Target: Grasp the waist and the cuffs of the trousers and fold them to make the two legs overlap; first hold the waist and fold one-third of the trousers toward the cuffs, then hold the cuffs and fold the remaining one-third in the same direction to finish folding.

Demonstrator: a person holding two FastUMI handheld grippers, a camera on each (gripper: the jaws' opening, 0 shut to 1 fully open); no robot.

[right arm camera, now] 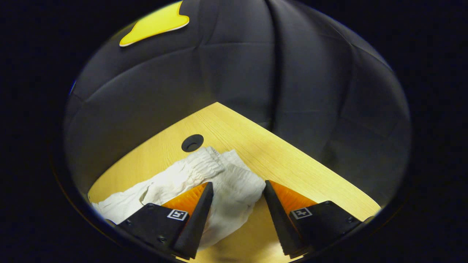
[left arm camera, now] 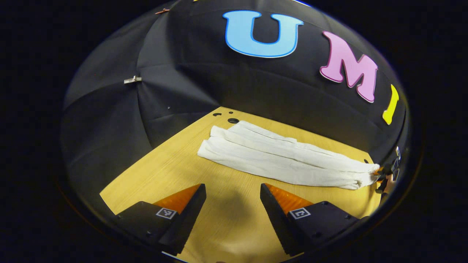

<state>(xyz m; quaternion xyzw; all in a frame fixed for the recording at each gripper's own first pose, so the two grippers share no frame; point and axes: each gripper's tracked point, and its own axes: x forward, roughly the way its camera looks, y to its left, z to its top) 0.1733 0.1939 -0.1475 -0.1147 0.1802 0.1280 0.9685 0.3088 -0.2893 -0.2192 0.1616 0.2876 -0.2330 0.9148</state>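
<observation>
White trousers lie stretched on the wooden table, legs already one upon the other; seen from the left gripper, which hangs open and empty over bare wood, the cloth lies ahead and a little to its right, its long axis running from the far cuffs at upper left to the waist at lower right; there the right gripper's tip shows at the waist end. In the right gripper view, the right gripper stands open with the gathered waistband between its fingers, not pinched; a round hole sits just beyond. The right hand seems nearer the waist; the cuffs fall to the left.
</observation>
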